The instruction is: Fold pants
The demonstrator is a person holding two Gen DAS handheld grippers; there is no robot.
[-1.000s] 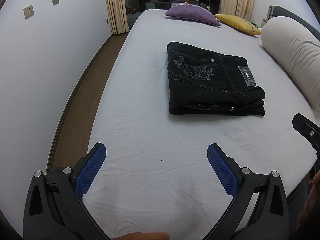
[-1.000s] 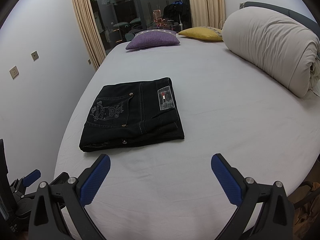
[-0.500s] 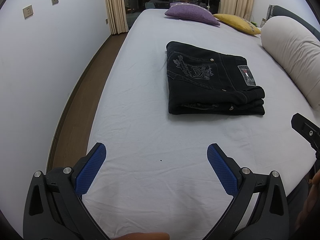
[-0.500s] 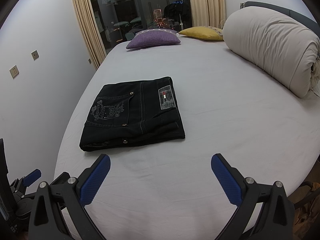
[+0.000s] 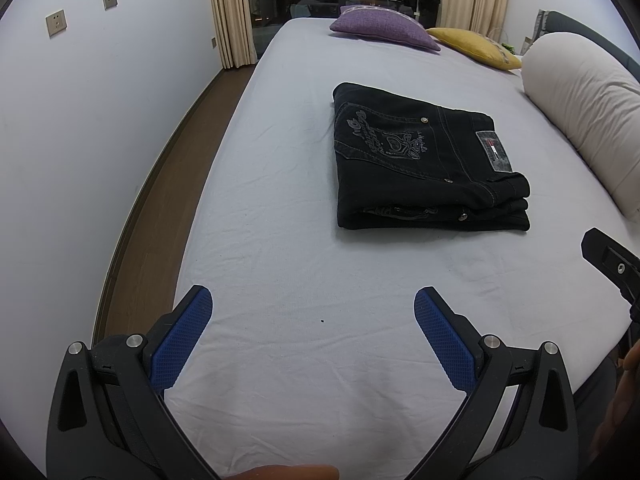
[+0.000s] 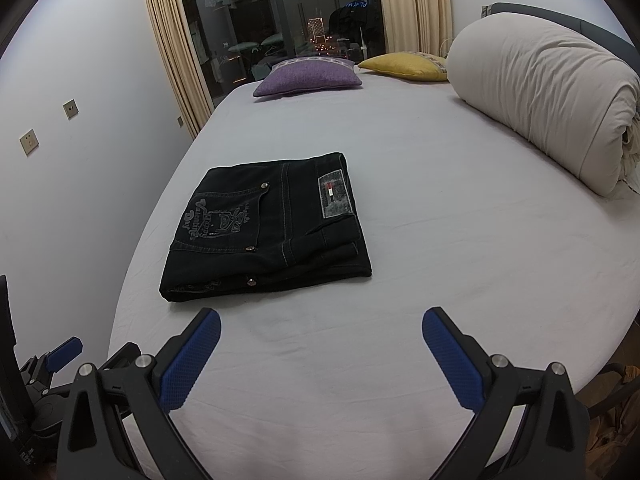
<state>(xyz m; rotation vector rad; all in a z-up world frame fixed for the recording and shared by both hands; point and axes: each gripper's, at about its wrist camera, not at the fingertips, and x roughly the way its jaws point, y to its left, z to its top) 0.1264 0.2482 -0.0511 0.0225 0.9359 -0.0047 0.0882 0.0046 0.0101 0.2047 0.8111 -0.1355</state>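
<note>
Your folded black denim pants (image 5: 428, 164) lie far ahead on the white-sheeted bed (image 5: 280, 240), long axis left-right. Left gripper (image 5: 312, 320) and right gripper (image 6: 320, 336): jaws wide apart, empty.

Both views face folded pants (image 5: 430, 164) nearby.

The pants (image 5: 424, 160) are matt black denim with pale stitching, small shiny metal rivets and a grey cloth label. The bed sheet (image 5: 304, 264) is smooth, lightly creased pale cloth. Both grippers have matt black plastic arms, blue pads (image 6: 192, 356) with a rough dimpled texture, and bright metal screws. The floor (image 5: 160, 184) looks like dark wood
</note>
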